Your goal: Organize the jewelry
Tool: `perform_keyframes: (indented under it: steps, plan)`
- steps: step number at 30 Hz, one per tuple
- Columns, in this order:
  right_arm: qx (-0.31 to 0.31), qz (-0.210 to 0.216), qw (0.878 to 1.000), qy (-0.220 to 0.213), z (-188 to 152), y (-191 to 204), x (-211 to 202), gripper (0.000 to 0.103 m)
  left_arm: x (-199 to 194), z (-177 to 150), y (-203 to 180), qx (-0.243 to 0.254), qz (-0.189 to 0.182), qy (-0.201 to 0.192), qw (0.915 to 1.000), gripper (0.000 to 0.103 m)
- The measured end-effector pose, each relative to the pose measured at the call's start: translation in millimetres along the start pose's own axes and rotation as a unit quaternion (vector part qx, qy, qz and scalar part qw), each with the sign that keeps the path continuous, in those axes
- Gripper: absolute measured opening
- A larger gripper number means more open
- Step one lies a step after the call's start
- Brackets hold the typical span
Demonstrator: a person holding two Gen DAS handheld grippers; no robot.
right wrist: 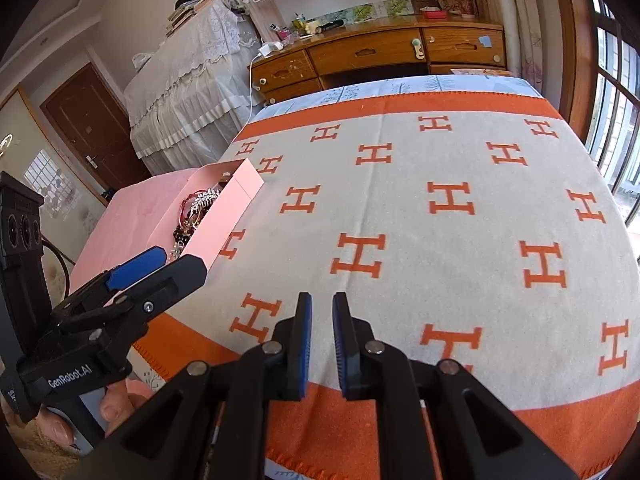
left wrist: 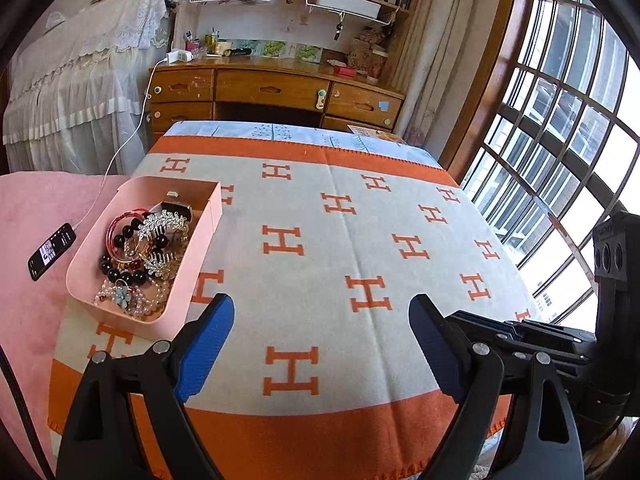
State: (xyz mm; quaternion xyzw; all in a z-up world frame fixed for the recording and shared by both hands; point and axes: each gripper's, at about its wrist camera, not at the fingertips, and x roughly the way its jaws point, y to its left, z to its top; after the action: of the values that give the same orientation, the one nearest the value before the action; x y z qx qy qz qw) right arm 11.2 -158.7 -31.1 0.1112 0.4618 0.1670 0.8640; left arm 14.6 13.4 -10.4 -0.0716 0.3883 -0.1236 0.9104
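Pink plastic tray (left wrist: 200,240) at the left edge of an orange-and-grey H-patterned blanket (left wrist: 360,240) holds tangled jewelry (left wrist: 140,256): black bead bracelets, red bangles, silver rhinestone combs. Likely light, snag-prone, fragile; lift pieces by bands. Left gripper (left wrist: 320,316) spread wide, empty; right gripper (right wrist: 322,320) nearly closed, a slim gap, empty.

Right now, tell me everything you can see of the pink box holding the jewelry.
The pink box is an open, lidless rectangular tray, seemingly smooth plastic with rounded corners. It sits upright at the left edge of the orange-and-grey H-patterned blanket, beside a pink cloth. Inside lies a tangle: red bangles, dark beads, silver rhinestone combs, and a pale beaded strand with a flower charm. No fingers touch it.
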Motion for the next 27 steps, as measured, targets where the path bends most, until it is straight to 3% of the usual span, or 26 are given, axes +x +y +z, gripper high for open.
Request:
perform_keyframes:
  steps: [1, 3, 9, 17, 27]
  plan:
    - [0.005, 0.0, 1.0, -0.004, 0.1, -1.8, -4.4, 0.028, -1.5, 3.3, -4.4, -0.001, 0.002, -0.002, 1.0, 0.088]
    - [0.013, -0.007, 1.0, -0.022, 0.7, -4.5, -15.7, 0.037, -5.2, 8.9, -13.3, 0.0, 0.003, -0.007, 1.0, 0.089]
    - [0.018, -0.033, 0.997, -0.063, 6.9, -9.5, -42.4, 0.038, -15.0, 16.5, -35.0, 0.002, 0.023, -0.016, 0.9996, 0.101]
    - [0.025, -0.057, 0.995, -0.079, 8.1, -19.2, -49.5, 0.039, -24.9, 15.1, -56.8, 0.03, 0.076, -0.035, 0.996, 0.102]
    - [0.008, -0.079, 0.992, -0.093, 3.9, -16.1, -49.8, 0.039, -23.3, 12.9, -55.5, 0.025, 0.107, -0.035, 0.9933, 0.102]
